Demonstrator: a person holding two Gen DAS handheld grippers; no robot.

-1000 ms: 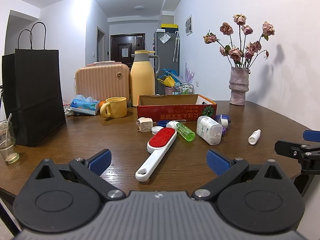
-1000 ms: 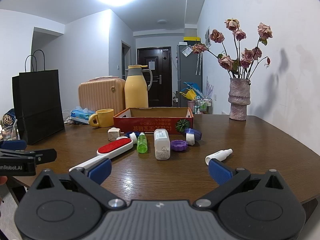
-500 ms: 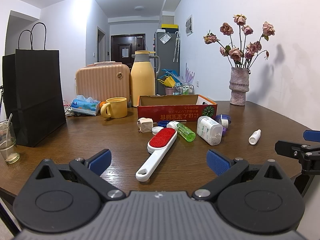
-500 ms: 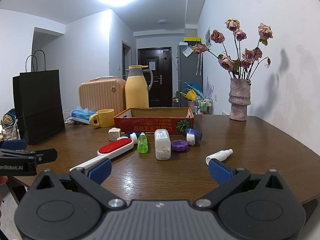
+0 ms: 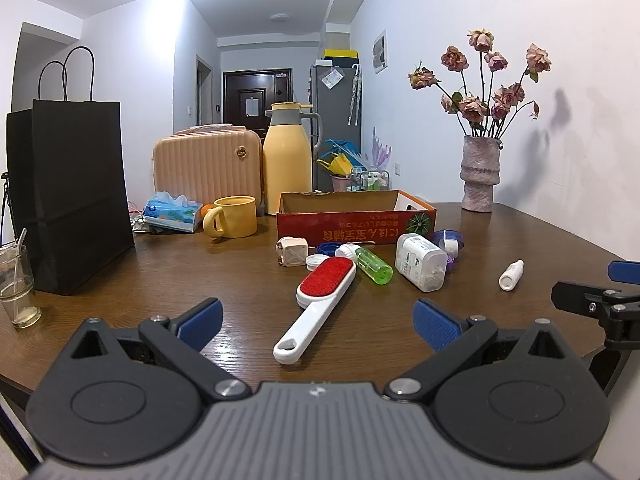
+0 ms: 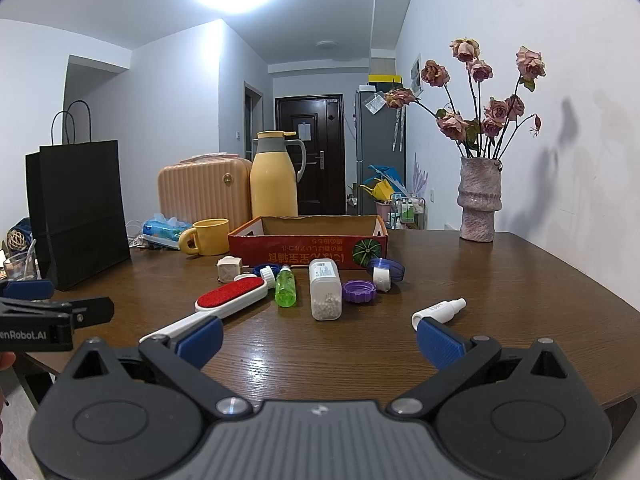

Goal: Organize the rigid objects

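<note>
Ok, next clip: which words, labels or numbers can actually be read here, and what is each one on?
"enRobot.AI": on the left gripper, cut off by the frame edge.
Red cardboard box: a line of upside-down characters, not readable.
White bottle: label print too small.
Small dropper bottle: print too small.

The red cardboard box (image 6: 308,254) hid its own floor behind its front wall. Beside it, the lint brush's white handle (image 6: 172,326) ran behind the right gripper's blue fingertip (image 6: 199,337).

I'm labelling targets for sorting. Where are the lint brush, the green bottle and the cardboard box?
lint brush (image 5: 326,283), left wrist view, on its red pad.
green bottle (image 6: 285,290), right wrist view, on its body.
cardboard box (image 6: 296,255), right wrist view, on its red front wall.
</note>
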